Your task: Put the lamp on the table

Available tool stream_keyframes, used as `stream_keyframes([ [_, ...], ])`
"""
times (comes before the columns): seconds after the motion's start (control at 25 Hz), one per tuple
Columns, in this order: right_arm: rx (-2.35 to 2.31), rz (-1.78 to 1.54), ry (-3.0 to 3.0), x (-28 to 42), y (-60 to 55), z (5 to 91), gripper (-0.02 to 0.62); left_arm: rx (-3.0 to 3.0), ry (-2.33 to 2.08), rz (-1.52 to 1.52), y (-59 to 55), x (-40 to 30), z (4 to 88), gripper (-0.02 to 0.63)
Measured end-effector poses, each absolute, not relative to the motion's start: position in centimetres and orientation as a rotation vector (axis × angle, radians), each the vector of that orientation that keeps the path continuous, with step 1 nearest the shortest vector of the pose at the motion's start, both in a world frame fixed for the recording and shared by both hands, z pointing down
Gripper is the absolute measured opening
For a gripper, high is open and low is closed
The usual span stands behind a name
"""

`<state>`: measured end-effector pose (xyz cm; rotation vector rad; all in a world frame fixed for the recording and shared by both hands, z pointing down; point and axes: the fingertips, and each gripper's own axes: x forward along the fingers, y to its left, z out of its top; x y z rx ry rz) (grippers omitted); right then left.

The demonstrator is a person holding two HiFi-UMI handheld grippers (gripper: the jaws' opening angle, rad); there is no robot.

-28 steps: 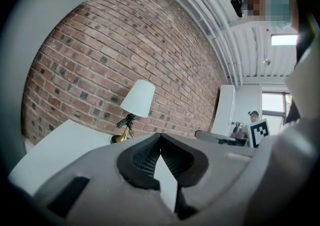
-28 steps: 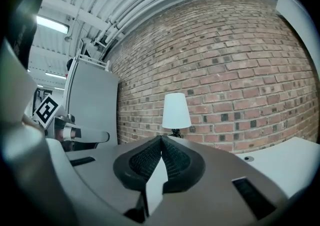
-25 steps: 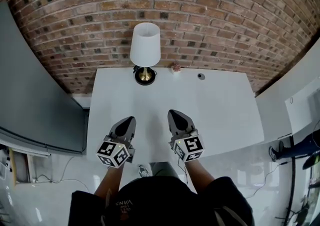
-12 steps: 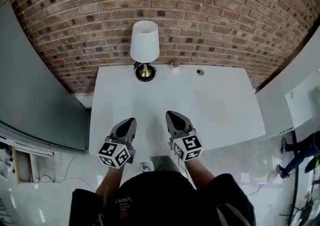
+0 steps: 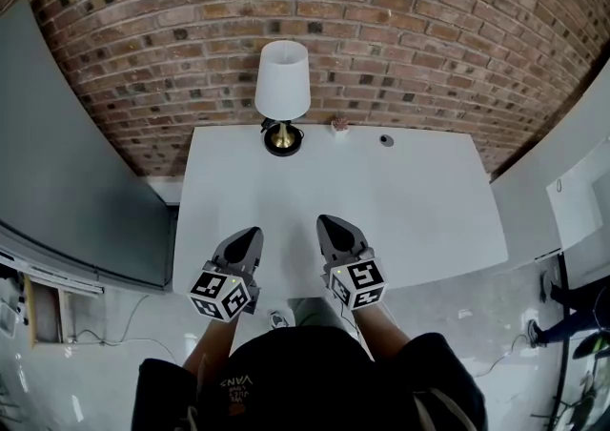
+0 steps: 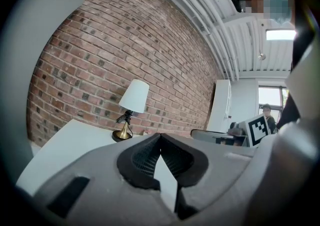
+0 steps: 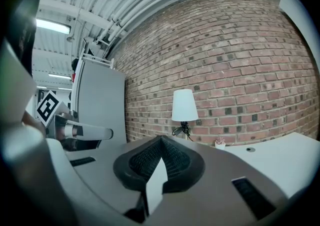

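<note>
White-shaded lamp (image 5: pixel 282 95) stands upright on table (image 5: pixel 419 210).

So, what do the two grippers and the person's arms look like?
Both the left gripper and the right gripper have grey shells tapering to a point, with black ribbed pads inside. Each carries a cube of black-and-white square markers at the rear. The person wears dark sleeves.

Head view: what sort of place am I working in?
Probably an indoor office or workshop space: a white table against a bare brick wall, a lamp on it, a strip light overhead.
</note>
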<state>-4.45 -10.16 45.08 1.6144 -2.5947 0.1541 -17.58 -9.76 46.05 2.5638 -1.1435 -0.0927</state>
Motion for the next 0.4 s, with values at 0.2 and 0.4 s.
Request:
stream_keyframes([
  [0.2, 1.620, 0.158, -2.593, -4.6, -10.6, 45.2, -0.002, 2.552, -1.149, -0.091, -10.1, -17.9, 46.4, 0.009],
  [0.4, 1.634, 0.156, -2.595, -4.5, -11.3, 45.1, -0.002, 2.549, -1.146, -0.090, -10.8, -17.8, 46.7, 0.008],
])
